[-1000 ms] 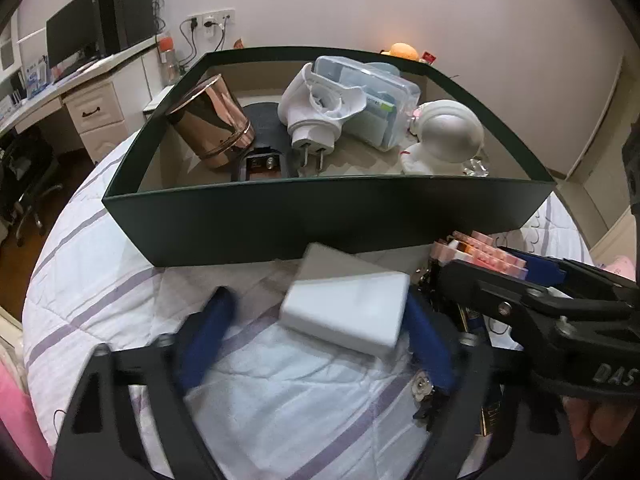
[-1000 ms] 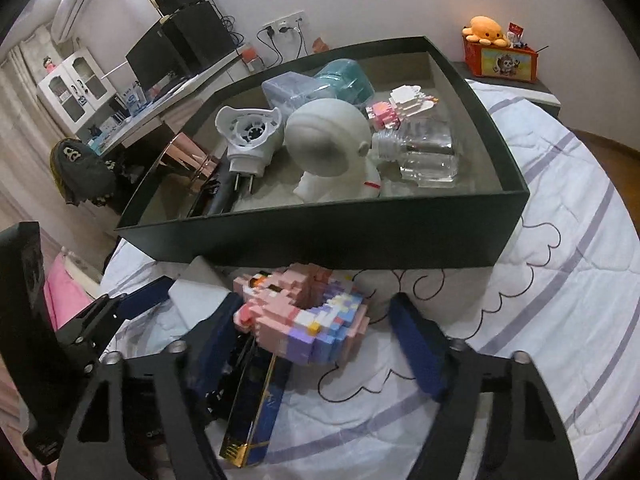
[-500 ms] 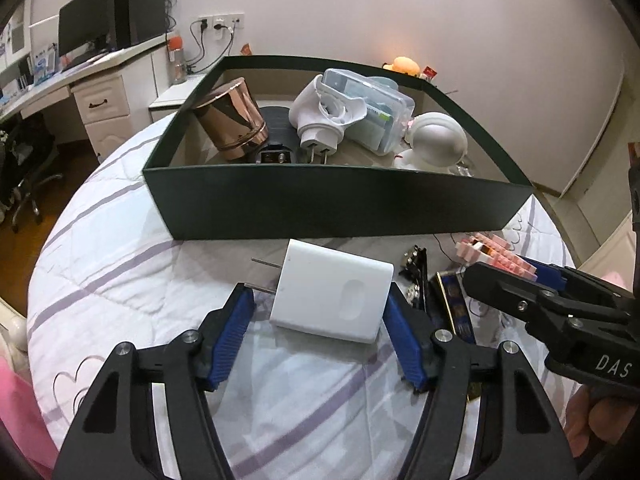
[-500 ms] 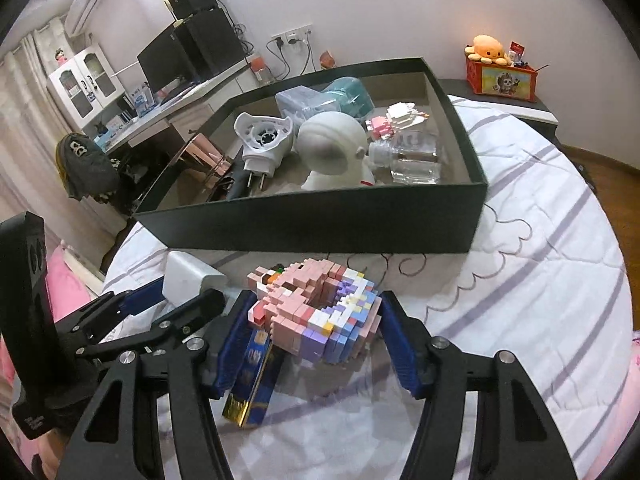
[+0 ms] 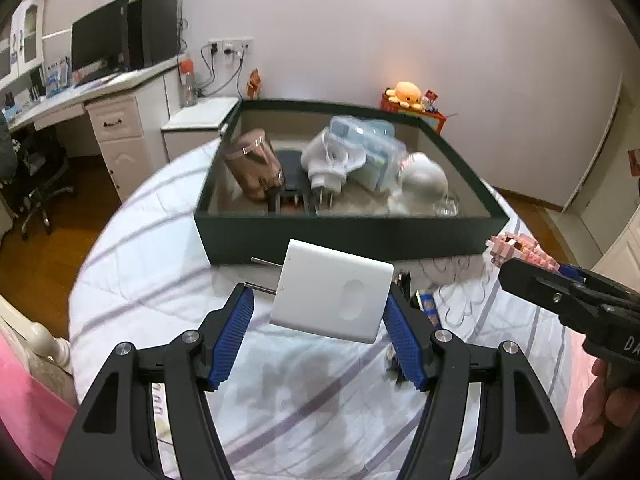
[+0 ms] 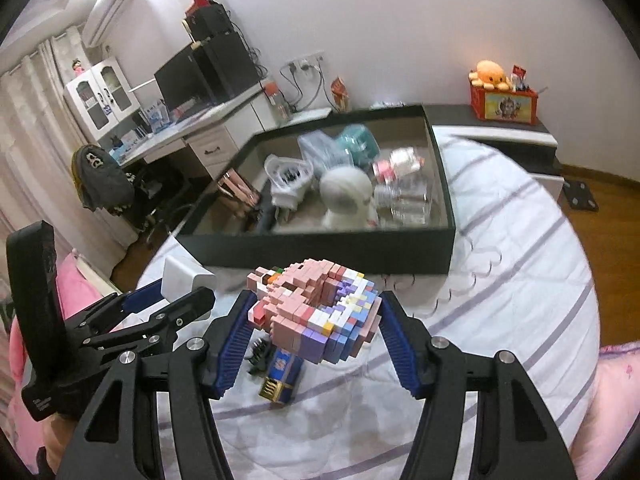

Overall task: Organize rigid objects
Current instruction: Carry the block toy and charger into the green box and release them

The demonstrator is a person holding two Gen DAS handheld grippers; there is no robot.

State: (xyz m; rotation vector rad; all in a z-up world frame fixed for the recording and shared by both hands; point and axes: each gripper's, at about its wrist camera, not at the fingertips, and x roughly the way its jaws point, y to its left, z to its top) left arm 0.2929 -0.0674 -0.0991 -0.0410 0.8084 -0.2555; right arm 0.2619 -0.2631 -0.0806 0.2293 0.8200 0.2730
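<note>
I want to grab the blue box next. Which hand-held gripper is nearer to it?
Right. The right hand-held gripper, gripping the block figure, hangs directly over the blue box; the left hand-held gripper, holding the white charger, is off to its left.

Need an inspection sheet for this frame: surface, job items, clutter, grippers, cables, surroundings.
Surface: white quilt with purple stripes, on a bed.
Job's things: white charger and pink block figure, both held clear of the quilt; dark green box already holds several items.
Clutter: blue packet and a small dark object lie on the quilt.
Grippers: left gripper shut on the charger; right gripper shut on the figure.
Cables: plugged in at the wall socket.
Surroundings: desk, monitor, orange plush.
</note>
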